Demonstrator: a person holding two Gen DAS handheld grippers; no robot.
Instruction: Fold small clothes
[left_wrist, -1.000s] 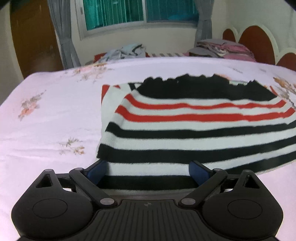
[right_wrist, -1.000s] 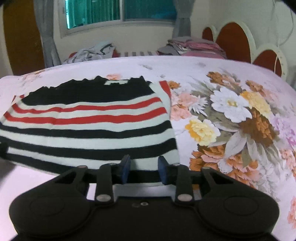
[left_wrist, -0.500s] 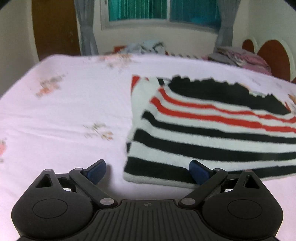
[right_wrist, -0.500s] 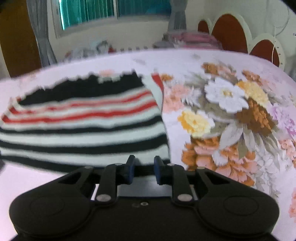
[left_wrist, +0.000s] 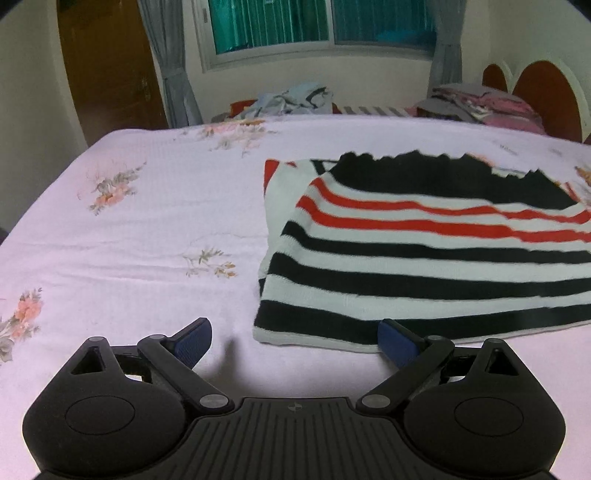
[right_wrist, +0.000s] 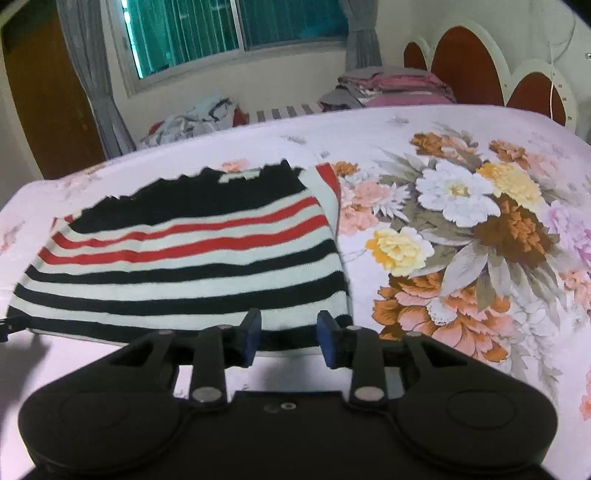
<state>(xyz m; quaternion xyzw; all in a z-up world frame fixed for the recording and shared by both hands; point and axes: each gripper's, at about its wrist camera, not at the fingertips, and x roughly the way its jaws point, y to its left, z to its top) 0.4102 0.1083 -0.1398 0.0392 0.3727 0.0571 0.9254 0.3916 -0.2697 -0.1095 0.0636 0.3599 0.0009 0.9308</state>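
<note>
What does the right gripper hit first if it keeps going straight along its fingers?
Most likely the near hem of the striped sweater: the right gripper is open with that black edge directly between and ahead of its fingers. Whether it is already touching is unclear.

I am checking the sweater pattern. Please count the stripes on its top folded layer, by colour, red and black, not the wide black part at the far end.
On the striped sweater:
Red stripes: 2
Black stripes: 4
Total: 6
</note>
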